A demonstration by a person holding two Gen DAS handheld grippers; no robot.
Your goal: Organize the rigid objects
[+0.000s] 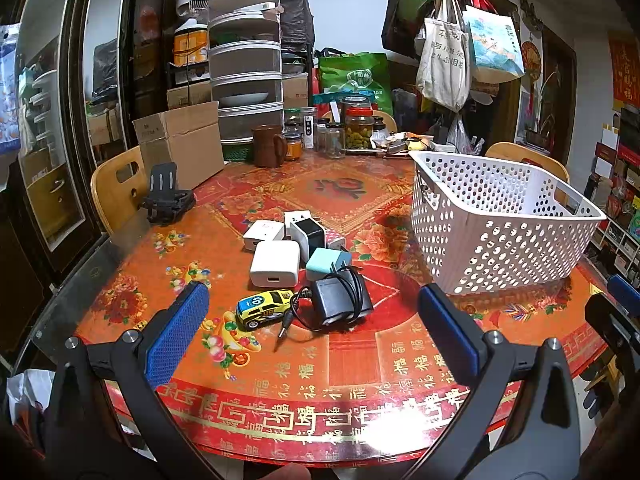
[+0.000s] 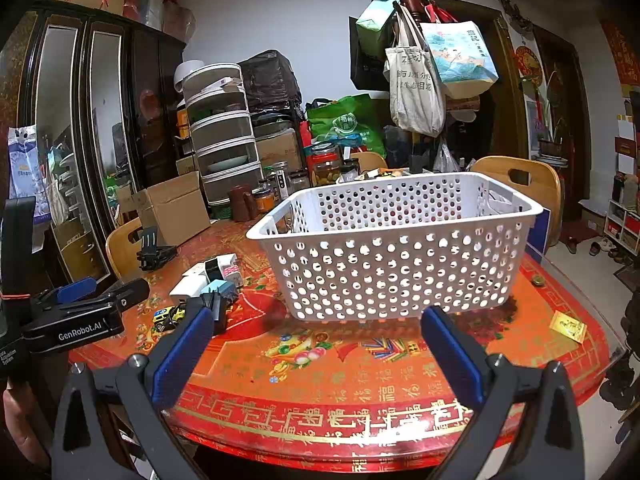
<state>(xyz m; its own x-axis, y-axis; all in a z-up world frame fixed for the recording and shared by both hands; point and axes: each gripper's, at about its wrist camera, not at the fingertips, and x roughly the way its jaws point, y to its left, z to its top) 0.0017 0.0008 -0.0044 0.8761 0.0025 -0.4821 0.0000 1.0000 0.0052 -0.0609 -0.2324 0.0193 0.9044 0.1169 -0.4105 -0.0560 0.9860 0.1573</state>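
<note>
Round table [image 1: 360,364] under a red and gold patterned cover, with a white perforated basket [image 1: 496,232] standing upright on it as the main landmark. Left of the basket, a huddle of small things: a large white charger [image 1: 275,263], a smaller white charger [image 1: 262,235] behind it, a black-and-white charger [image 1: 308,236], a pale blue plug [image 1: 328,264], and a black adapter [image 1: 340,300] wrapped in its own cord, the cord's pin lying loose on the cover. Touching or just beside the adapter, on the side away from the basket, a yellow toy car [image 1: 264,308]. Farther left of the basket, near the table edge, a black phone stand [image 1: 166,196]; behind that a cardboard box [image 1: 180,148] and a brown mug [image 1: 268,146]. Beyond the basket, jars [image 1: 358,128] and other clutter. Right of the basket in the right wrist view, a small gold card [image 2: 568,326] flat on the cover. Left gripper [image 1: 312,320] held above the near table edge, left of the basket, pointed at the car and adapter, jaws wide apart and holding nothing. Right gripper [image 2: 316,340] held squarely in front of the basket's near wall, jaws likewise wide apart and holding nothing. Basket interior only partly visible; contents cannot be told.
</note>
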